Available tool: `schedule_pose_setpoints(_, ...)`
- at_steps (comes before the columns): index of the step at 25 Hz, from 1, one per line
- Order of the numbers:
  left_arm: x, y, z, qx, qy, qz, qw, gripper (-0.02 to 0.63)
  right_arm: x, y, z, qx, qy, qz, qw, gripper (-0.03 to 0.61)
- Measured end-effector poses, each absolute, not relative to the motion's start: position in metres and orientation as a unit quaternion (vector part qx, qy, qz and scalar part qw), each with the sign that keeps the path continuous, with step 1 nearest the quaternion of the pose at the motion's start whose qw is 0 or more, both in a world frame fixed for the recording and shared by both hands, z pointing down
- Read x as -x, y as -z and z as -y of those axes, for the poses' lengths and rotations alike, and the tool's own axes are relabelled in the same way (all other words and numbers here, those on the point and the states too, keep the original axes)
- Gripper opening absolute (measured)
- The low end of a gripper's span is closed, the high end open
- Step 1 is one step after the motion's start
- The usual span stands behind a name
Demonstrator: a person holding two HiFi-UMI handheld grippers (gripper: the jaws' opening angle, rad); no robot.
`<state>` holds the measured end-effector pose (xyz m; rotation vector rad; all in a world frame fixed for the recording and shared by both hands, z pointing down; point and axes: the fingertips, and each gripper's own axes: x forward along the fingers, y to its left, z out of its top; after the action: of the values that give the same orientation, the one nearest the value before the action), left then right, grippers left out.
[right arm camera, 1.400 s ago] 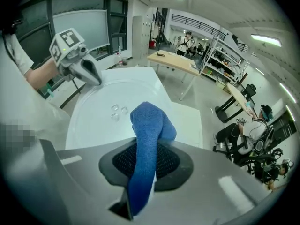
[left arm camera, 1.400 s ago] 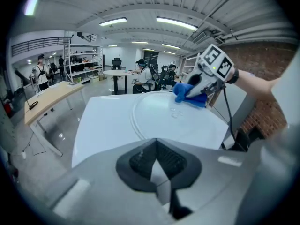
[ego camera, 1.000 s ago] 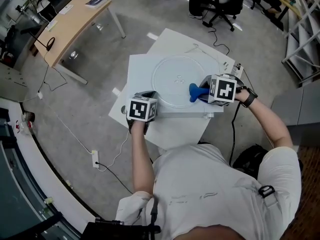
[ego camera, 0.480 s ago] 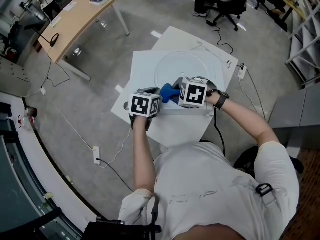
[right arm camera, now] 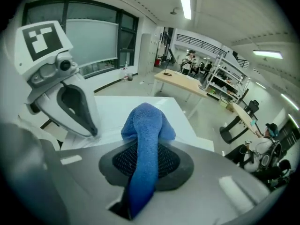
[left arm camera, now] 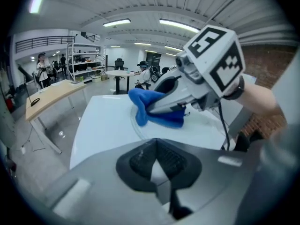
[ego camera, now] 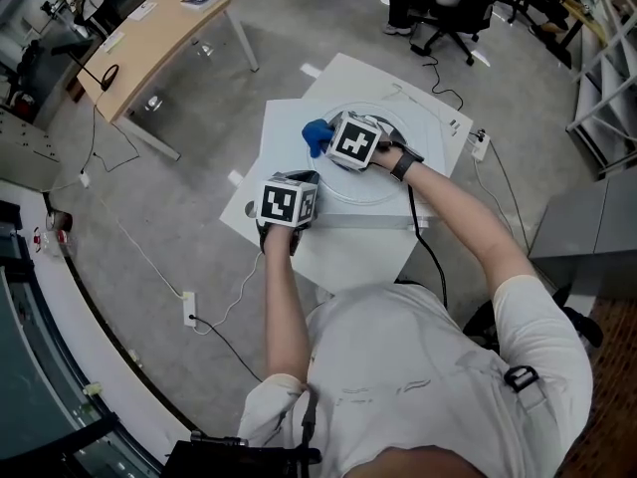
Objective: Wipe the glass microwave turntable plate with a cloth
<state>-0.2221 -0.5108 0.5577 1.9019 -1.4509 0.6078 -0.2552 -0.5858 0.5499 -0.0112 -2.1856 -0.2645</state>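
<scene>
Head view, with both gripper views. The glass turntable plate lies flat on a white table, near its middle. The right gripper reaches across the plate; its 2 jaws pinch a blue cloth, which is pressed down at the plate's far-left rim. In the right gripper view the cloth runs up between the pads and covers the gap. In the head view this gripper's marker cube hides part of the plate.

The left gripper sits at the plate's near-left edge. Its jaws are pressed nearly together, with a thin pale wedge between the pads. Whether they grip the rim cannot be told, and its cube covers them from above.

A black cable hangs from the right wrist.

Around the table: a wooden desk to the far left, office chairs beyond, 1 power strip on the grey floor and another just right of the table.
</scene>
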Motion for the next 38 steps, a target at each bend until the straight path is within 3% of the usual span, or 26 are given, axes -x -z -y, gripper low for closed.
schedule_pose_setpoints(8, 0.219, -0.558, 0.511, -0.727, -0.238, 0.557, 0.322, 0.002, 0.167, -0.56, 0.669, -0.1, 0.07, 0.845, 0.52, 0.071)
schedule_pose_setpoints(19, 0.222, -0.55, 0.511, -0.719, -0.251, 0.571, 0.308, 0.002, 0.067, -0.547, 0.618, -0.032, 0.114, 0.837, 0.534, 0.072)
schedule_pose_setpoints(30, 0.223, -0.551, 0.511, -0.715, -0.258, 0.571, 0.31, 0.002, 0.111, -0.55, 0.499, 0.125, 0.115, 0.85, 0.498, 0.074)
schedule_pose_setpoints(38, 0.223, -0.552, 0.511, -0.715, -0.253, 0.572, 0.313, 0.002, 0.192, -0.55, 0.508, 0.087, 0.101, 0.883, 0.45, 0.074)
